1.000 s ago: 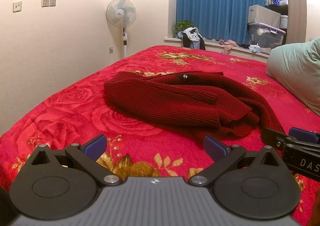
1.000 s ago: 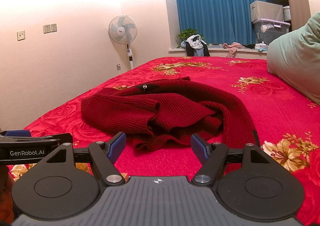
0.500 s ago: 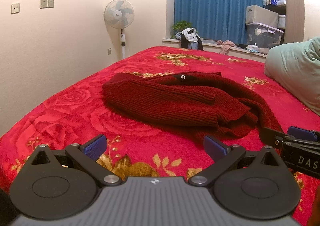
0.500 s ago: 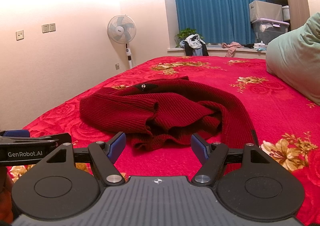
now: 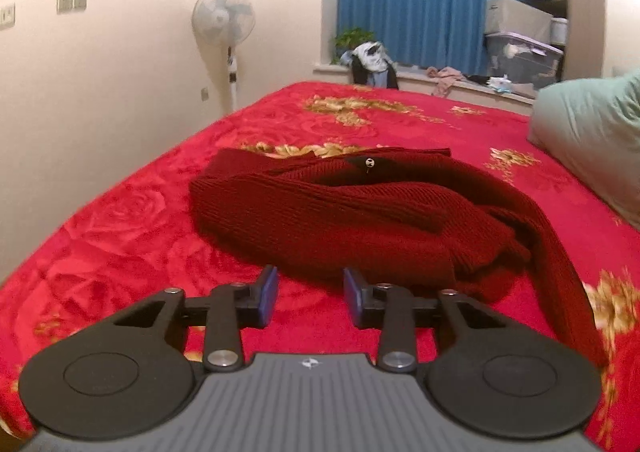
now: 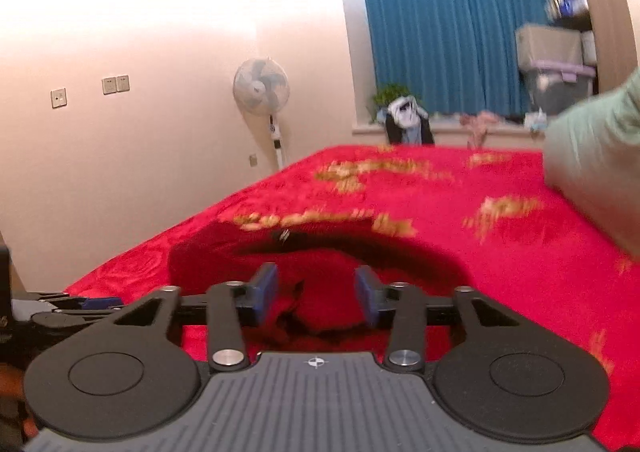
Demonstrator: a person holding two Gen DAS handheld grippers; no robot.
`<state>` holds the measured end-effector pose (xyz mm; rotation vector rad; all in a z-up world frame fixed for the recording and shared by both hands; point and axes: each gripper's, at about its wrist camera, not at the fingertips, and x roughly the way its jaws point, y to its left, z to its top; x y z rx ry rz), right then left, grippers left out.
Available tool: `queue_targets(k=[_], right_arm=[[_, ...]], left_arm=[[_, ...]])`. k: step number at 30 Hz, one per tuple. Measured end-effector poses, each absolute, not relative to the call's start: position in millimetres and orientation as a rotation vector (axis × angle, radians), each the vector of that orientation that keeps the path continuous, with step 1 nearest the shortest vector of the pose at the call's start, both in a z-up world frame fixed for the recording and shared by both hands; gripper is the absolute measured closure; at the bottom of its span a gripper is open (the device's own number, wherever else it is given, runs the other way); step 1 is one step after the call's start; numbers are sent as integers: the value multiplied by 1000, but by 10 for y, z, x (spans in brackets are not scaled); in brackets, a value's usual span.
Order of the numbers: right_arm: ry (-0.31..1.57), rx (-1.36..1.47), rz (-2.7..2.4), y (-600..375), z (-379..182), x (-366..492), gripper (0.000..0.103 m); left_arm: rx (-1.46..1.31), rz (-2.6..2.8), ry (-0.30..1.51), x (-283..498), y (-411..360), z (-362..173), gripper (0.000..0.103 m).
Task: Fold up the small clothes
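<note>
Dark red knit sweater (image 5: 360,220) lies rumpled mid-bed on the red floral blanket (image 5: 120,236), small black neck tag (image 5: 370,162) showing, print too small to read. Left tongs (image 5: 310,294) closing just short of the sweater's near hem, nothing between the pads. Right tongs (image 6: 316,294) closing too, frame blurred; red knit sits between the pads, not visibly pinched.
</note>
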<state>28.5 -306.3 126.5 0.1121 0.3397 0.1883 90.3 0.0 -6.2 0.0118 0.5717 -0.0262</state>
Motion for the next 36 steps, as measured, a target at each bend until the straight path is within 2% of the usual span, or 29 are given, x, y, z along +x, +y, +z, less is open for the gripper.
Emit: queue_targets(k=[1,3,5,8,11,14,16,17,18,19,20,21,28,36], right_arm=[[322,90,172,-3122,1259,322,46],[314,86,132,-3237,1164,373,46],[327,161,98,-3377,982,421,46],[440,222,30,-3471,744,589,46],[402,226,45,-3519,776,692,44],[387,190,26,-3543,764,753,43],[401,207,21,-3600,727,806,43],[408,216,17,-3630,715,826,43],[415,224,14,-3644,708,847,43],[420,232,11,-3680,697,856,43],[423,237,10,-3695,699,892,43],[425,241,7,-3711,697,889,43],[431,273,1,-3694,691,862,43],[432,242,10,-3616,692,821,44]], left_arm=[[-10,-25,590,1037,-29,-67,51],[-51,-11,619,1284,-96,-69,29],[-88,38,637,1551,-181,-58,20],[-191,84,686,2005,-324,-26,17],[-273,107,742,2433,-562,-41,11],[-351,168,823,2741,-733,-146,11],[-406,182,883,2867,-785,-260,15],[-399,202,908,2896,-810,-320,28],[-372,227,936,2929,-830,-367,47],[-338,238,952,2940,-833,-399,59],[-314,230,949,2932,-820,-404,85],[-300,209,936,2892,-784,-380,90],[-188,71,876,2276,-164,-53,92],[-10,-1,999,1703,1125,-165,93]])
